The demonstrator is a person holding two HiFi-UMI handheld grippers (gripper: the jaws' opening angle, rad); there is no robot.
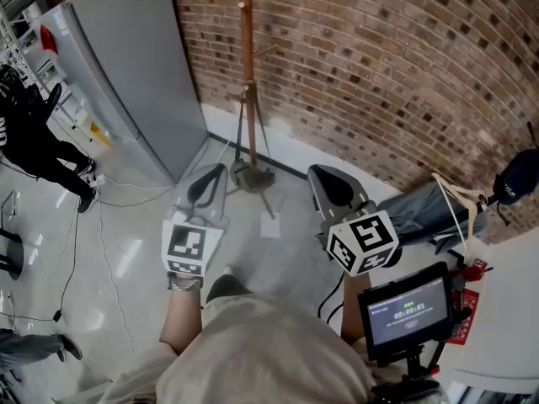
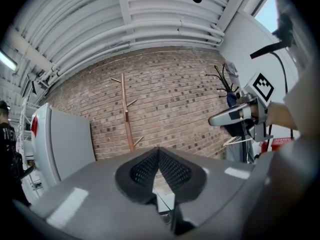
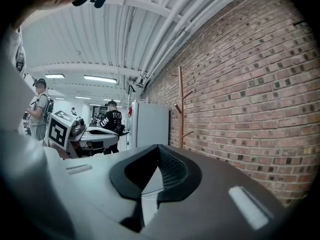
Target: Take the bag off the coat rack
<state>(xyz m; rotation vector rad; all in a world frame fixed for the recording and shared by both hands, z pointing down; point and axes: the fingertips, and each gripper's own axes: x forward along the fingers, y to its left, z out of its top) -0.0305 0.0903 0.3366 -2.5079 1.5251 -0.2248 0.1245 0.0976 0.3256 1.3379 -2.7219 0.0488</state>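
A bare wooden coat rack (image 1: pixel 247 74) stands against the brick wall, its base (image 1: pixel 253 176) on the floor just beyond both grippers. No bag hangs on the pegs that show, in the left gripper view (image 2: pixel 126 116) or the right gripper view (image 3: pixel 180 106). A grey cloth bag with cream straps (image 1: pixel 429 210) lies off to the right, beside a dark blue thing (image 1: pixel 516 175). My left gripper (image 1: pixel 210 178) is shut and holds nothing (image 2: pixel 159 151). My right gripper (image 1: pixel 327 182) is shut and holds nothing too (image 3: pixel 159 149). Both point toward the rack's foot.
A tall grey cabinet (image 1: pixel 126 74) stands left of the rack. A person in black (image 1: pixel 34 141) is at the far left, with cables (image 1: pixel 101 251) on the floor. A small screen on a mount (image 1: pixel 406 310) and a white surface (image 1: pixel 505 310) sit at my right.
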